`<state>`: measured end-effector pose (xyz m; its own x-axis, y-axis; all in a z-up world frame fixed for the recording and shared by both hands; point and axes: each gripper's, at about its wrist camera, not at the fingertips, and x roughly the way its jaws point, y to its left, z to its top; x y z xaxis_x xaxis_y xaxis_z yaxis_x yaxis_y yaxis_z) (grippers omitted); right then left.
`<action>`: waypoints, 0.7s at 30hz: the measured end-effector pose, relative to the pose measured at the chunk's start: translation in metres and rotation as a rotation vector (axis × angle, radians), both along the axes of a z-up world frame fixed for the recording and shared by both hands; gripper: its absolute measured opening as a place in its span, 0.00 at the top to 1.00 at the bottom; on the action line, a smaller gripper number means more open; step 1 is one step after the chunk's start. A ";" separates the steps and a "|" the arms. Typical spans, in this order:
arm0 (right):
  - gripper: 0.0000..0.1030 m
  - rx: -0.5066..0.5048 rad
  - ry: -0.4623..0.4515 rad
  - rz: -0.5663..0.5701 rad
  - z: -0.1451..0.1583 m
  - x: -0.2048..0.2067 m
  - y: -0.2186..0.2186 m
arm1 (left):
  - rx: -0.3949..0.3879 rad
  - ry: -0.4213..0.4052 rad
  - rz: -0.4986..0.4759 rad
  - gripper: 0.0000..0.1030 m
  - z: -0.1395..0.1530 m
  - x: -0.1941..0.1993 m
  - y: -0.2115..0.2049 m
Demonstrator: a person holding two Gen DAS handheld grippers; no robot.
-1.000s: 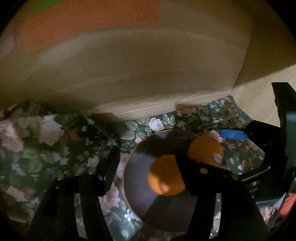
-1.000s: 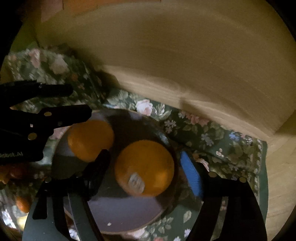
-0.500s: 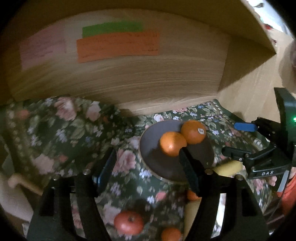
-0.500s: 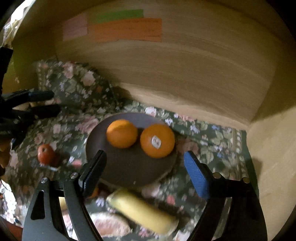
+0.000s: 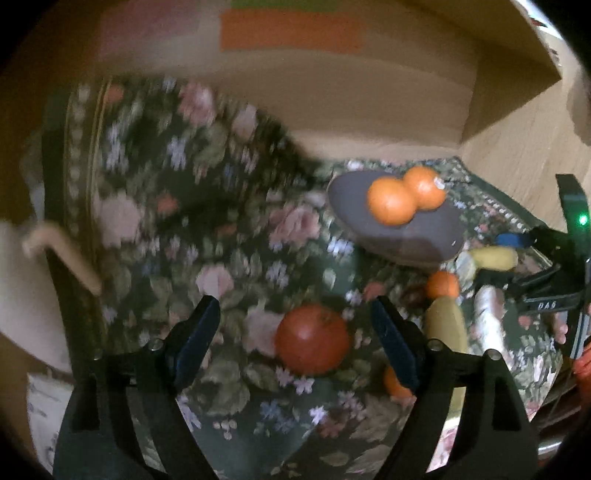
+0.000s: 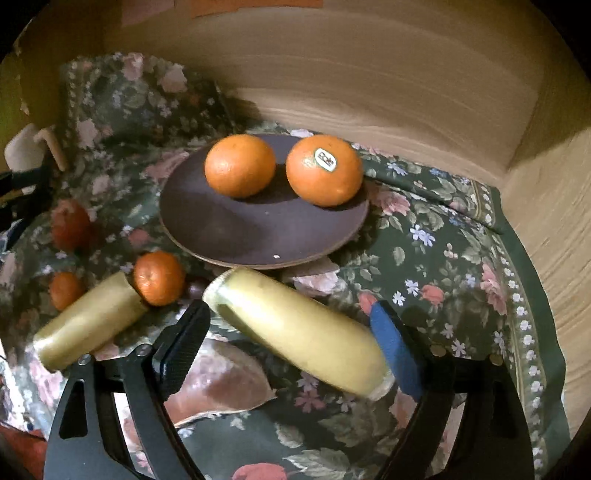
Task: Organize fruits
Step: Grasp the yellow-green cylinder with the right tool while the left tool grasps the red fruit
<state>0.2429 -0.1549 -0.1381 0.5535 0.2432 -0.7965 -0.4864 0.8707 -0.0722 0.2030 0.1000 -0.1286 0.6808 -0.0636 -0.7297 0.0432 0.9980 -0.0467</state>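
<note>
Two oranges, one plain [image 6: 240, 165] and one with a sticker [image 6: 324, 169], sit on a dark round plate [image 6: 258, 229]. The plate [image 5: 402, 229] and oranges [image 5: 390, 201] also show in the left wrist view. My left gripper [image 5: 295, 338] is open, with a red tomato [image 5: 313, 339] between its fingers on the floral cloth. My right gripper [image 6: 291, 332] is open around a yellow banana piece [image 6: 299, 328] lying on the cloth. A second banana piece [image 6: 88, 321], two small mandarins [image 6: 159, 278] [image 6: 65, 290] and the tomato [image 6: 70, 225] lie left of it.
A floral cloth [image 6: 443, 258] covers the wooden surface, bunched up at the back left. A wooden wall [image 6: 369, 74] runs behind with coloured paper notes [image 5: 291, 33]. A brownish object [image 6: 221, 384] lies under the right gripper. A white mug [image 6: 26, 151] stands far left.
Both grippers have pulled back from the plate and lowered. The left gripper now frames the tomato; the right now frames the banana piece. The oranges stay on the plate.
</note>
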 end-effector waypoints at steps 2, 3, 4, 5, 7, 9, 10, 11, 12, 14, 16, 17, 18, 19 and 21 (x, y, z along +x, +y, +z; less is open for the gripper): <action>0.14 -0.015 0.010 0.004 -0.003 0.004 0.002 | -0.028 0.024 0.001 0.18 -0.010 -0.001 0.004; 0.11 -0.023 0.017 0.011 -0.004 0.006 0.004 | -0.036 0.030 -0.001 0.18 -0.012 -0.002 0.003; 0.08 -0.028 0.021 0.018 -0.006 0.007 0.005 | -0.038 0.031 -0.005 0.18 -0.014 -0.003 0.002; 0.06 -0.036 0.026 0.024 -0.008 0.009 0.008 | -0.034 0.031 -0.009 0.18 -0.015 -0.004 0.000; 0.04 -0.042 0.034 0.035 -0.011 0.011 0.011 | -0.026 0.032 -0.019 0.18 -0.018 -0.003 -0.002; 0.04 -0.036 0.042 0.040 -0.013 0.013 0.010 | -0.016 0.042 -0.025 0.18 -0.022 0.000 -0.005; 0.04 -0.031 0.045 0.043 -0.013 0.013 0.010 | -0.012 0.048 -0.026 0.18 -0.024 0.001 -0.007; 0.04 -0.027 0.042 0.043 -0.013 0.013 0.009 | -0.009 0.053 -0.026 0.18 -0.027 0.003 -0.008; 0.05 -0.024 0.035 0.033 -0.013 0.011 0.007 | -0.007 0.057 -0.026 0.18 -0.028 0.004 -0.008; 0.13 -0.025 0.020 0.027 -0.012 0.007 0.005 | -0.011 0.065 -0.028 0.18 -0.031 0.005 -0.008; 0.22 -0.037 0.014 0.010 -0.010 0.005 0.001 | -0.022 0.072 -0.031 0.19 -0.034 0.007 -0.009; 0.28 -0.043 0.016 0.004 -0.010 0.005 -0.004 | -0.029 0.074 -0.034 0.21 -0.035 0.007 -0.009; 0.32 -0.051 0.018 -0.010 -0.010 0.005 -0.009 | -0.034 0.077 -0.039 0.23 -0.036 0.008 -0.010; 0.42 -0.066 0.020 -0.029 -0.011 0.006 -0.014 | -0.036 0.080 -0.043 0.28 -0.037 0.008 -0.011; 0.48 -0.054 0.056 -0.075 -0.014 0.010 -0.032 | -0.039 0.082 -0.047 0.34 -0.039 0.009 -0.013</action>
<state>0.2530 -0.1871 -0.1518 0.5226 0.1591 -0.8376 -0.4247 0.9004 -0.0940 0.2116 0.0875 -0.1671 0.6145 -0.1233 -0.7792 0.0845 0.9923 -0.0903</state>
